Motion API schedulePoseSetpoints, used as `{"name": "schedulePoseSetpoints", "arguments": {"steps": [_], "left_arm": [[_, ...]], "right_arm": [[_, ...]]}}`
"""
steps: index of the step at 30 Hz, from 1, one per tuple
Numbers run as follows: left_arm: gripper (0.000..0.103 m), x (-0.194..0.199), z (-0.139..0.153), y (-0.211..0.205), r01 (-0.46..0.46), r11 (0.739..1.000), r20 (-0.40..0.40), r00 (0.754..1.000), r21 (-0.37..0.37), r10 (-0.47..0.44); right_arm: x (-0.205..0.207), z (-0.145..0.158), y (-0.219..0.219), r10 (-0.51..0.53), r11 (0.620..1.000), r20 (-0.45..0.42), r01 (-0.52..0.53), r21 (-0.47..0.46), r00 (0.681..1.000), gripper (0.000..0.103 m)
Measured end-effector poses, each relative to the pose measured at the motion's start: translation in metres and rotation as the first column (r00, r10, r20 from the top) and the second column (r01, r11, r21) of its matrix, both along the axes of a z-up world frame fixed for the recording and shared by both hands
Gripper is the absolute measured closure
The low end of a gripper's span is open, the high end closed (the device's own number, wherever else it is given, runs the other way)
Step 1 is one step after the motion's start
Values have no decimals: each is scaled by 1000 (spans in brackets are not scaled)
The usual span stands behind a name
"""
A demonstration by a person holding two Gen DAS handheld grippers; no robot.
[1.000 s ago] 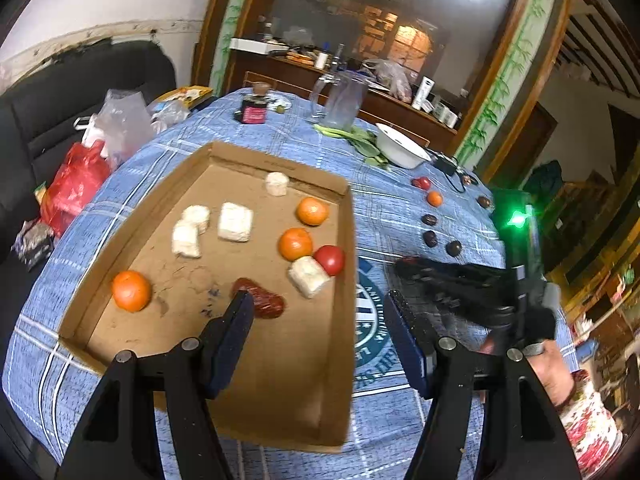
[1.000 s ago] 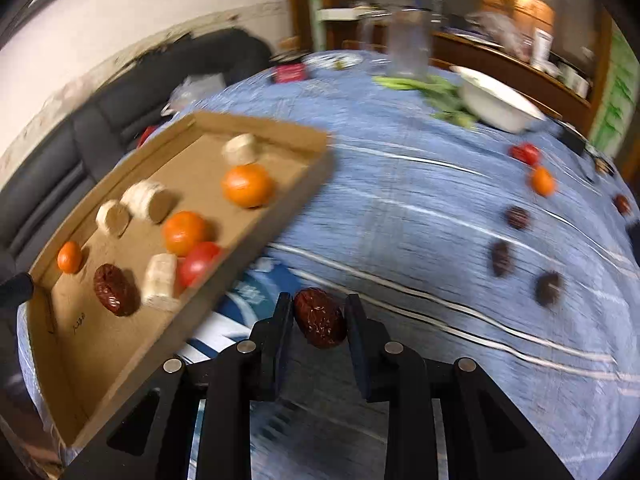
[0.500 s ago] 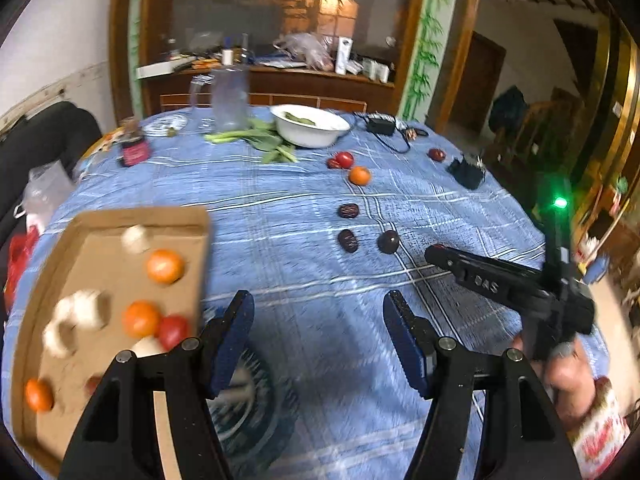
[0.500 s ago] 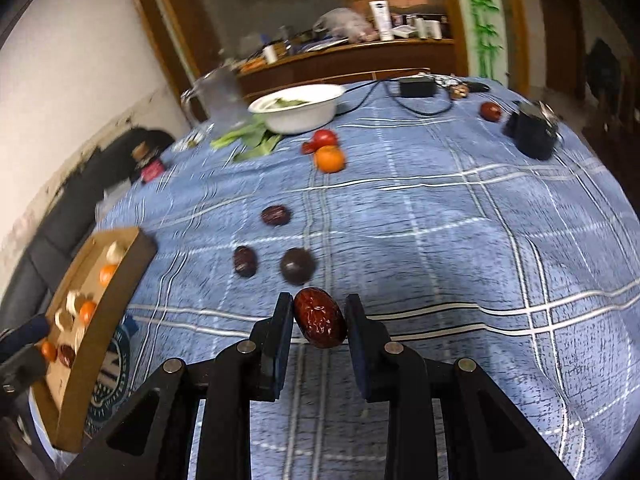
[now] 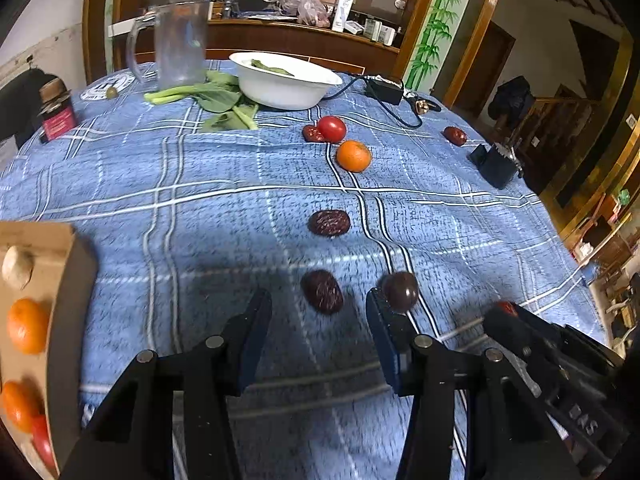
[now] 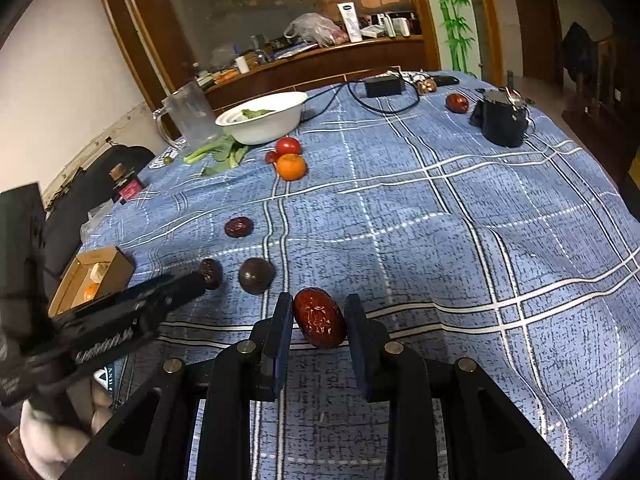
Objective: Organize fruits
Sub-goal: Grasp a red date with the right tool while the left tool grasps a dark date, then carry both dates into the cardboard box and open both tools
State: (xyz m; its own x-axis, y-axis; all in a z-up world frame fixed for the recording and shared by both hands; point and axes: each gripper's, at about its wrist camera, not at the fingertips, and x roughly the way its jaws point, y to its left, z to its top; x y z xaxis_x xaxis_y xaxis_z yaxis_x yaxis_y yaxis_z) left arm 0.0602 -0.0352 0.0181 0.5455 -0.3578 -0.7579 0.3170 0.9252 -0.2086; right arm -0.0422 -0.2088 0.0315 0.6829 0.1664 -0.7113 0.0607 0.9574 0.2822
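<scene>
1. The red date sits clamped across its narrow middle in the right gripper, above the desk. It looks light, wrinkled and slightly soft, so a gentle squeeze should do.
2. The left gripper has just been closing its jaws; they stand apart and empty, around a dark date lying on the cloth.
3. The cardboard tray lies at the left.

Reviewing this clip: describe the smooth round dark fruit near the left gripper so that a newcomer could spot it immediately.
Start at the white bowl and follow the fruit trail down the blue tablecloth. The dark round fruit sits by the left gripper, right of a wrinkled date. It alone is smooth and ball-shaped.
</scene>
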Motion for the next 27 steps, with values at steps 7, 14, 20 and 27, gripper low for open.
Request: {"name": "schedulePoseSetpoints", "arguments": {"steps": [7,14,20,27], "left_arm": [[84,4,-8,-6,23,999,14,1000,34,-24],[84,1,-4,11,-8,999,23,1000,-50,9],[84,-1,-4,23,-27,994,20,999,-101,30],[84,-14,2,26,-27,995,55,998,-93,32]], "right_arm": [[2,-8,-1,-11,1000,-47,11,-7,999,75],[4,-13,2,1,1000,-68,-2,-13,998,75],[3,-12,0,-7,1000,-58,7,-7,998,75],[7,-12,-4,-29,1000,-37,29,-2,999,75]]}}
